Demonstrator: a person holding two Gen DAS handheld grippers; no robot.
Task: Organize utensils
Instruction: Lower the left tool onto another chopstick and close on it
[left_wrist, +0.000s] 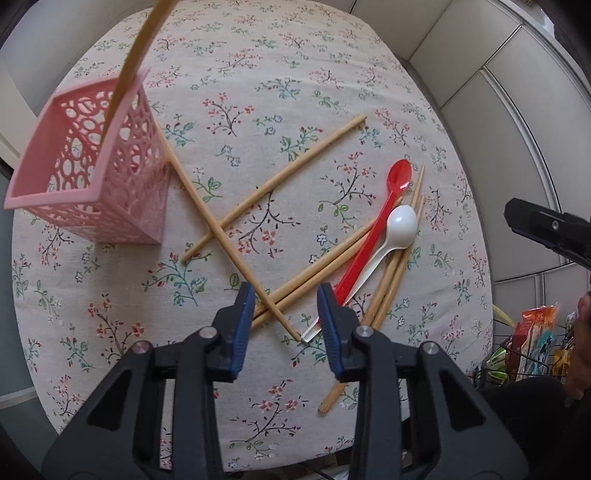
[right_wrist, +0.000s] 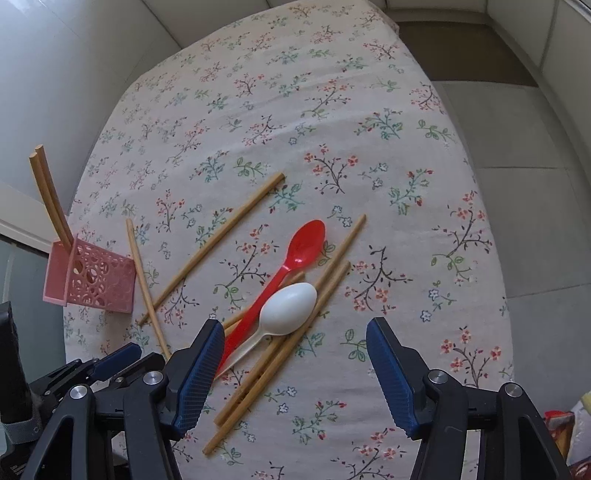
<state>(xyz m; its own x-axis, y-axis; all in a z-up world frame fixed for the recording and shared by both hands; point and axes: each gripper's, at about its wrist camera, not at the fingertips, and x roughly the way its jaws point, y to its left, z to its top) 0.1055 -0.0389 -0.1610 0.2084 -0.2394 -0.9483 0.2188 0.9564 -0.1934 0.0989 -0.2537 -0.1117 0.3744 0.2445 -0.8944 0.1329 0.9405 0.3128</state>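
A pink perforated holder stands at the table's left with chopsticks upright in it; it also shows in the right wrist view. Several wooden chopsticks lie scattered on the cloth. A red spoon and a white spoon lie crossed over more chopsticks. My left gripper is open, low over the near ends of crossed chopsticks, holding nothing. My right gripper is open wide above the spoons, empty.
The table carries a floral cloth and stands against pale walls. A wire rack with snack packets stands at the right, beyond the table edge. The right gripper's body shows at the right of the left wrist view.
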